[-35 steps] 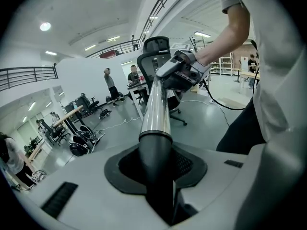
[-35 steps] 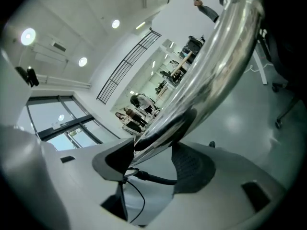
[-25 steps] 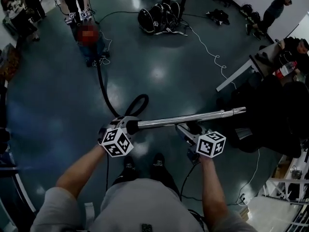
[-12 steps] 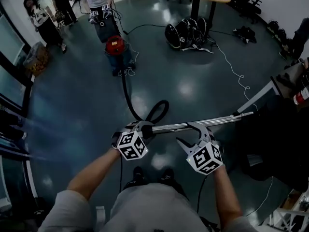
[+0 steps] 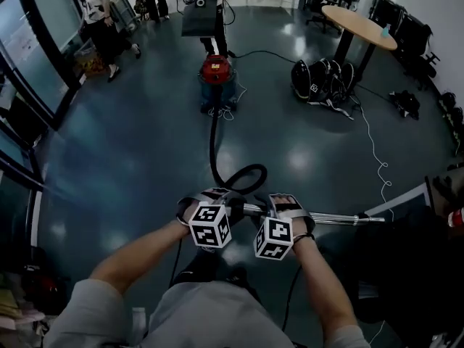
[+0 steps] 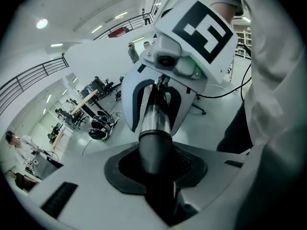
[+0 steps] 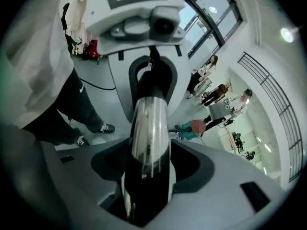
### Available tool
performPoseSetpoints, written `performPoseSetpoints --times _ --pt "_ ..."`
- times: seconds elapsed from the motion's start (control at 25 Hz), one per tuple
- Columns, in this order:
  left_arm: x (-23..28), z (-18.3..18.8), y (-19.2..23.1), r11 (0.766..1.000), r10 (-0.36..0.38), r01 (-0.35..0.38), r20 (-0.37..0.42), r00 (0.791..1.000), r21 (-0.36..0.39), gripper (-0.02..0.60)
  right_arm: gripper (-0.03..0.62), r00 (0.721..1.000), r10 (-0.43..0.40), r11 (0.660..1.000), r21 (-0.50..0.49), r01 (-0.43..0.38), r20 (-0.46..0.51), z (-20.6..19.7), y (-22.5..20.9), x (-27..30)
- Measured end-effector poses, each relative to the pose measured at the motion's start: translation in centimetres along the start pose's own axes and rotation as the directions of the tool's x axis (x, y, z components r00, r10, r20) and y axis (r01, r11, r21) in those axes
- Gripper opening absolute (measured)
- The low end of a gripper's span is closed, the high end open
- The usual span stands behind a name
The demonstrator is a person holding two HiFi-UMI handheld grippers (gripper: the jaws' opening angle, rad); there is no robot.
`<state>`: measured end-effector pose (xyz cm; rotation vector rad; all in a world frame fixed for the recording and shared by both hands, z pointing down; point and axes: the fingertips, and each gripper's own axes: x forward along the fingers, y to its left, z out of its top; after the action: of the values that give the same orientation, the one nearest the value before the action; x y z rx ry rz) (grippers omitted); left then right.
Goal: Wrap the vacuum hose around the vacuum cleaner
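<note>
Left claw (image 5: 229,207) pinches the black end (image 6: 154,152) of the metal pipe (image 5: 341,218); right claw (image 5: 285,210), spread, straddles the pipe just beside. Hose (image 5: 213,143) runs to the vacuum cleaner (image 5: 217,78) at twelve o'clock.

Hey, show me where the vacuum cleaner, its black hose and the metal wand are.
vacuum cleaner (image 5: 216,68), head view, its red top.
black hose (image 5: 211,140), head view, straight stretch on the floor.
metal wand (image 5: 337,218), head view, bare shiny tube near its free end.

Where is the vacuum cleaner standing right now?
In the head view, the vacuum cleaner stands on the floor at upper centre, left of the round table; its black hose runs down to the tube.
</note>
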<state>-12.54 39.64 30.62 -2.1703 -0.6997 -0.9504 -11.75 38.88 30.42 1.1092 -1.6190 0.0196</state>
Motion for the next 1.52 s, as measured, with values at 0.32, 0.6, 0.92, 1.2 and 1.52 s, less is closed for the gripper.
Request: performPoseSetpoints --times 0.32,0.6,0.92,1.2,1.52 --pt "-0.1 -1.7 3.5 0.999 0.047 -0.048 0.040 0.998 0.022 0.121 0.121 1.000 0.007 1.000 0.025 -0.007 0.010 -0.4 -2.5 1.6" --pt "-0.3 -10.7 11.4 0.969 0.099 -0.081 0.066 0.993 -0.234 0.304 0.121 1.000 0.002 0.980 0.200 -0.003 0.004 -2.0 -7.6 3.9" --pt "1.8 -18.0 17.1 0.931 0.093 -0.065 0.061 0.994 -0.359 0.304 0.121 1.000 0.000 0.963 0.269 -0.004 0.015 -1.5 -12.0 5.4" --pt "3.1 -24.9 18.7 0.877 0.041 -0.012 0.051 0.998 -0.481 0.304 0.121 0.999 -0.013 0.960 0.281 -0.002 0.052 -1.3 -16.1 5.9" --pt "5.1 -26.4 24.2 0.815 0.120 -0.076 0.039 0.992 -0.574 0.299 0.121 0.994 -0.054 0.933 0.360 0.016 0.094 -3.9 -20.3 6.0"
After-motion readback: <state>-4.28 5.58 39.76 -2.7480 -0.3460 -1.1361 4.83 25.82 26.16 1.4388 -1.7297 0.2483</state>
